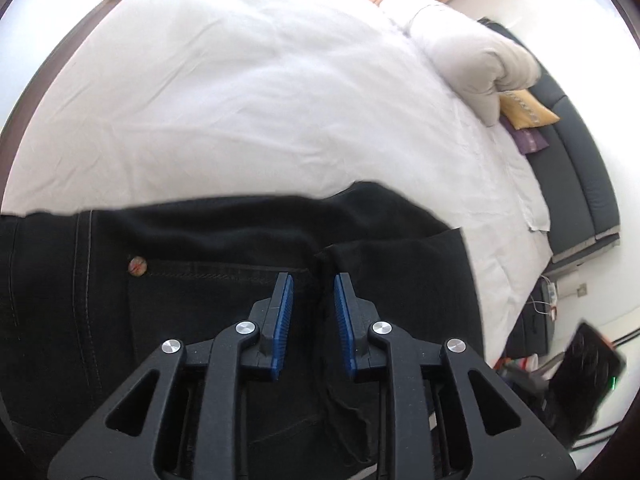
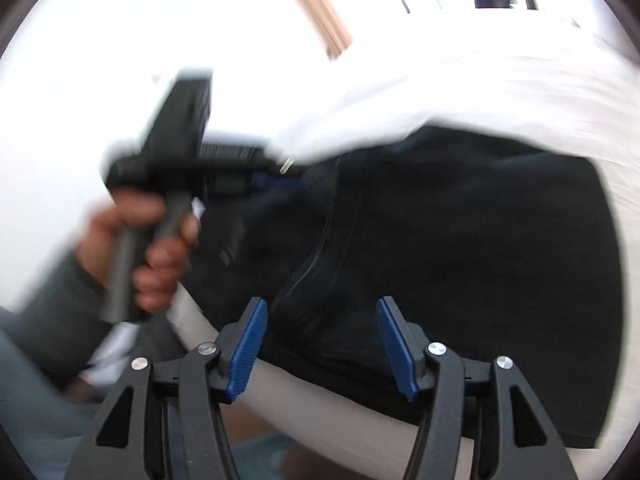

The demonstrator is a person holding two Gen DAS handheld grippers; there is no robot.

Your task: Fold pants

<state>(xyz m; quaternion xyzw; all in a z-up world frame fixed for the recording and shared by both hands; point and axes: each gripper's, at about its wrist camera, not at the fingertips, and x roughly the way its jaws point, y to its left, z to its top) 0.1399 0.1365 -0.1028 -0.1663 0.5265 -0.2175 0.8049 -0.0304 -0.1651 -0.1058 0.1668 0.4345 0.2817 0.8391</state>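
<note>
Pants (image 1: 200, 280), black, lie folded on the white bed (image 1: 240, 100). Left gripper (image 1: 314, 300) hovers over them, fingers slightly apart, nothing pinched. Right gripper (image 2: 320, 344) has fingers wide apart above the near edge, holding nothing. A fold looks just released; next likely calls for regripping an edge. Blur hides the seams, and the pants' left end is cut off.

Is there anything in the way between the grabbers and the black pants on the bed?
No, nothing visible blocks them. The black pants lie right under the left hand-held gripper, on the white bed sheet. The right hand-held gripper is open just above the pants, with only air between.
</note>
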